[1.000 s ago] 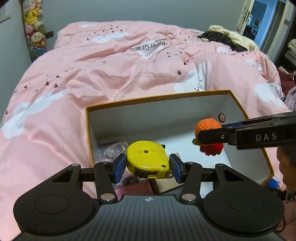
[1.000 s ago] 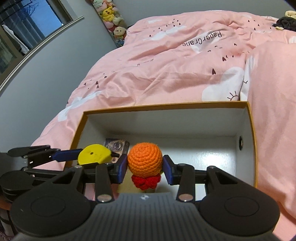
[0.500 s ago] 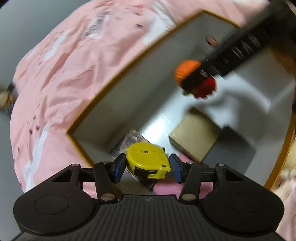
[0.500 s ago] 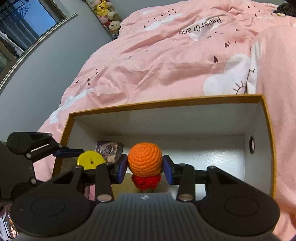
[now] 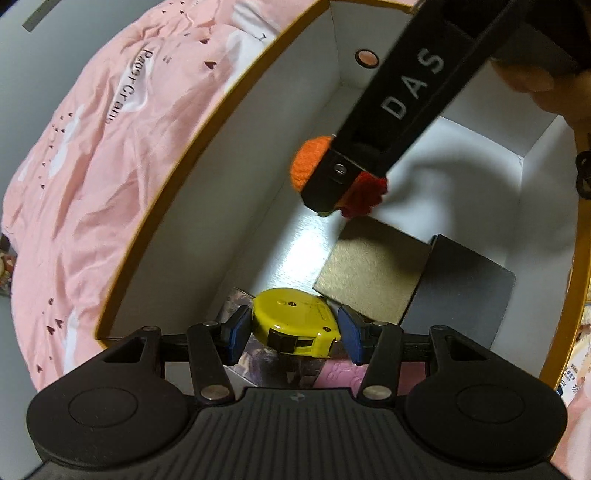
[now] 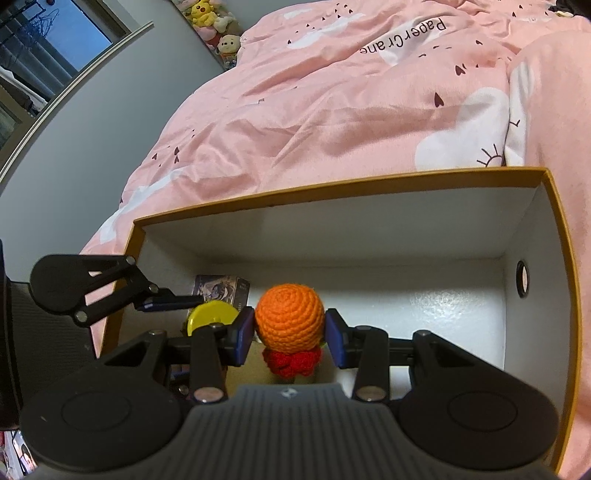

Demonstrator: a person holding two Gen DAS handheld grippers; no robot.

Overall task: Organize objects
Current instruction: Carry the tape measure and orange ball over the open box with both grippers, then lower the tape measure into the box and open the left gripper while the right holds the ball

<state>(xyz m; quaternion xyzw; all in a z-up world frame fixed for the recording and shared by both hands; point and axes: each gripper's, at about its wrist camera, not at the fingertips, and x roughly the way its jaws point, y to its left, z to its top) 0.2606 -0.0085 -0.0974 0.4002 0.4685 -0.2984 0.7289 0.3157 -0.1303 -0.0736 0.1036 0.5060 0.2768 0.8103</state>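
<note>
While both tilt into the box (image 6: 565,295), left hand-held gripper (image 5: 293,334) clamps tape measure (image 5: 295,323) — right hand-held gripper (image 6: 290,338), crochet toy (image 6: 290,319).

Background only: pink duvet (image 6: 332,122) covers the bed, printed with white clouds, small dark hearts and "PaperCrane" text (image 6: 402,37). Plush toys (image 6: 218,26) piled in the far corner against the grey wall (image 6: 92,140). Window (image 6: 40,55) upper left in the right wrist view, dusk-blue outside. Dark clothing (image 6: 569,9) at the duvet's far right edge, mostly cut off.
</note>
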